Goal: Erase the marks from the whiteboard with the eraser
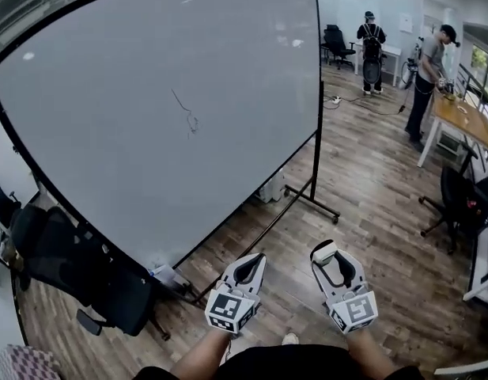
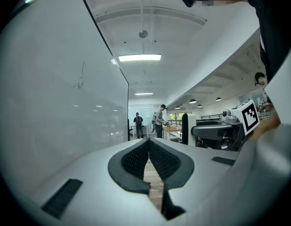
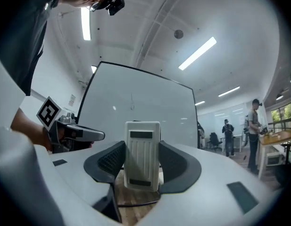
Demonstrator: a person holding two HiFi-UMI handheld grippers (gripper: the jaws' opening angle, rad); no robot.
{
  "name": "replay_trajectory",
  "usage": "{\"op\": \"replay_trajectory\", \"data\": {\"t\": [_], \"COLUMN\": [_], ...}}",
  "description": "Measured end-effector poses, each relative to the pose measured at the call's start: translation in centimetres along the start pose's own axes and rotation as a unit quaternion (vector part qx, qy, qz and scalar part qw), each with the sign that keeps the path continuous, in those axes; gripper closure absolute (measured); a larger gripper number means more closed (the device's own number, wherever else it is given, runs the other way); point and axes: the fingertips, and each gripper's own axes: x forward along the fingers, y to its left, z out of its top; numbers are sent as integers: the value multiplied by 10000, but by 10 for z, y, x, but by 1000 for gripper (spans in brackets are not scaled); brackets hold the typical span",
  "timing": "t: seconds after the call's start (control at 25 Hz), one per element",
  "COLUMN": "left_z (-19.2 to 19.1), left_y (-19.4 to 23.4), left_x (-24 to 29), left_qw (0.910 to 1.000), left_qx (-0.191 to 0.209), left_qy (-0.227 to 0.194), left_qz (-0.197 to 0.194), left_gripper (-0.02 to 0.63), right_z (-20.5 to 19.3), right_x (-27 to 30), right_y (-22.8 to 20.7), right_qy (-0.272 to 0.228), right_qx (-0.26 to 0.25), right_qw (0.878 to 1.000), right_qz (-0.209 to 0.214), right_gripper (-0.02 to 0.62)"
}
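Whiteboard top-left corner cut off; mark too small to read.

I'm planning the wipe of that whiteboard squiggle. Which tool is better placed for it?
Right. The right tool is shut on the eraser; the left tool is shut with nothing between its jaws. Both hang well below the mark.
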Motion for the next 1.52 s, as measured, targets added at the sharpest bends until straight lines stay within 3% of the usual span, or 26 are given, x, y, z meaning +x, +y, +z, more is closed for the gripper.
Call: {"op": "replay_trajectory", "data": {"t": [0.24, 0.44, 0.72, 1.12, 1.32, 1.44, 1.52], "left_z": [21, 22, 33, 60, 74, 86, 93], "left_y": [40, 80, 142, 207, 242, 261, 271], "left_x": [11, 1, -27, -52, -65, -71, -74], "left_qw": [9974, 9932, 9813, 9714, 9647, 9621, 9609], "left_qx": [399, 343, 238, 452, 515, 511, 505], "left_qy": [-109, -47, -140, -393, -456, -513, -543], "left_qz": [598, 1110, 1906, 2300, 2543, 2631, 2668], "left_gripper": [586, 586, 586, 587, 586, 586, 588], "right_z": [7, 17, 50, 99, 118, 129, 139], "right_x": [79, 141, 212, 289, 320, 341, 353], "right_y": [4, 41, 80, 124, 150, 161, 169], "right_qy": [-100, -332, -687, -1068, -1406, -1292, -1232], "right_qx": [-59, -172, -336, -806, -1100, -1228, -1623], "right_qw": [9976, 9880, 9775, 9704, 9579, 9597, 9559], "right_qz": [680, 1500, 1967, 2008, 2247, 2171, 2114], "right_gripper": [351, 351, 351, 351, 351, 351, 351]}}
